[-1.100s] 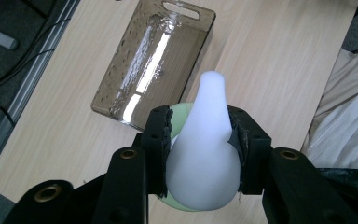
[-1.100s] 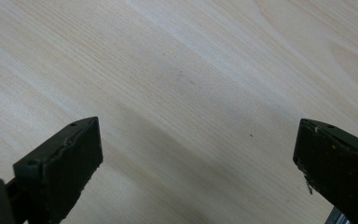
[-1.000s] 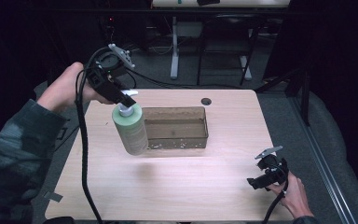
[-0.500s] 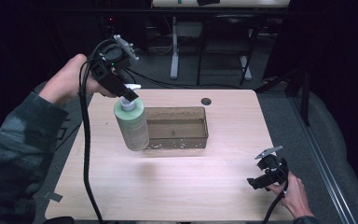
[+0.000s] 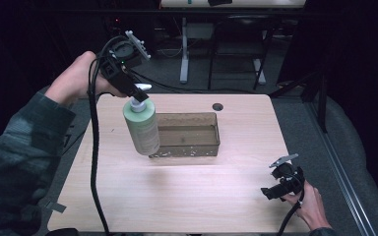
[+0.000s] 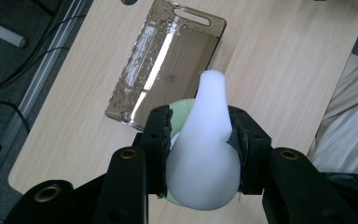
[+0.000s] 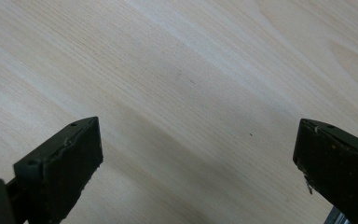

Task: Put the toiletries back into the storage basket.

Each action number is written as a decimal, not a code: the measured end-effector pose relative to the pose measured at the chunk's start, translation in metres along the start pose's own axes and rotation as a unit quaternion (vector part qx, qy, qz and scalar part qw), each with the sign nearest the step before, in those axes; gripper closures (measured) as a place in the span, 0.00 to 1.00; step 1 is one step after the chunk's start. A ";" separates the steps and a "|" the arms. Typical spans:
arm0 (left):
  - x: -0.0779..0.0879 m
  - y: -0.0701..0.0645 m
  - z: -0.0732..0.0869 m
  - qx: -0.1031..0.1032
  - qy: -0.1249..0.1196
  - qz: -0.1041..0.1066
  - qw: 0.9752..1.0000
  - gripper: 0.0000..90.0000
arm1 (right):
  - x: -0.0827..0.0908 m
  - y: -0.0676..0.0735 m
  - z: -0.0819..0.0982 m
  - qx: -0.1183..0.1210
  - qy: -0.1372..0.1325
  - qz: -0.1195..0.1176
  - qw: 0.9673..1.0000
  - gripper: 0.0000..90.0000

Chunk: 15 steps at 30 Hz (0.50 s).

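A pale green pump bottle [image 5: 141, 129] hangs tilted above the table, just left of a clear brownish tray [image 5: 192, 147]. My left gripper [image 5: 137, 92] is shut on the bottle's white pump head [image 6: 205, 154], with a jaw pressing on each side. In the left gripper view the green bottle shoulder [image 6: 179, 114] peeks out under the pump, and the tray [image 6: 168, 60] lies beyond it with nothing inside. My right gripper [image 5: 270, 191] rests low at the table's front right corner. Its jaws stand open over bare wood [image 7: 198, 154].
The light wooden table [image 5: 177, 196] has a round cable hole [image 5: 218, 106] behind the tray. A thick black cable [image 5: 94, 162] trails from the left gripper down across the table's left side. Dark floor and desk legs lie beyond the far edge.
The left gripper has lifted the bottle a little and carried it slightly right, toward the tray. The right gripper has stayed where it was.
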<state>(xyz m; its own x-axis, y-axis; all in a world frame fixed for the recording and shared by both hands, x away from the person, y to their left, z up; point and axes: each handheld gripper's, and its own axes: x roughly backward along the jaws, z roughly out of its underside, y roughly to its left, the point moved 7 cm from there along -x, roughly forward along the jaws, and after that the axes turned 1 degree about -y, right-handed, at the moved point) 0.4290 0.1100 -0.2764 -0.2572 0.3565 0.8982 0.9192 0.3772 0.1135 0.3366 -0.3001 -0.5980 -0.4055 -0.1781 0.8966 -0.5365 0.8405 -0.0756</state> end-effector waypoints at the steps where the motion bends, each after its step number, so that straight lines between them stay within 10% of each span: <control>1: 0.000 0.000 -0.001 -0.001 0.002 0.000 1.000 0.70 | 0.000 0.000 0.000 0.000 0.000 0.000 1.000 0.01; 15: 0.000 0.010 -0.009 0.007 0.008 -0.006 1.000 0.70 | -0.001 0.001 0.000 -0.001 -0.001 -0.003 1.000 0.01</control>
<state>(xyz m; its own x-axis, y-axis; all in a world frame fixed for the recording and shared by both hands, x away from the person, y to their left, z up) 0.4407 0.1059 -0.2719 -0.2634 0.3385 0.9034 0.9118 0.3932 0.1185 0.3364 -0.2991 -0.5985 -0.4037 -0.1841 0.8962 -0.5373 0.8406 -0.0694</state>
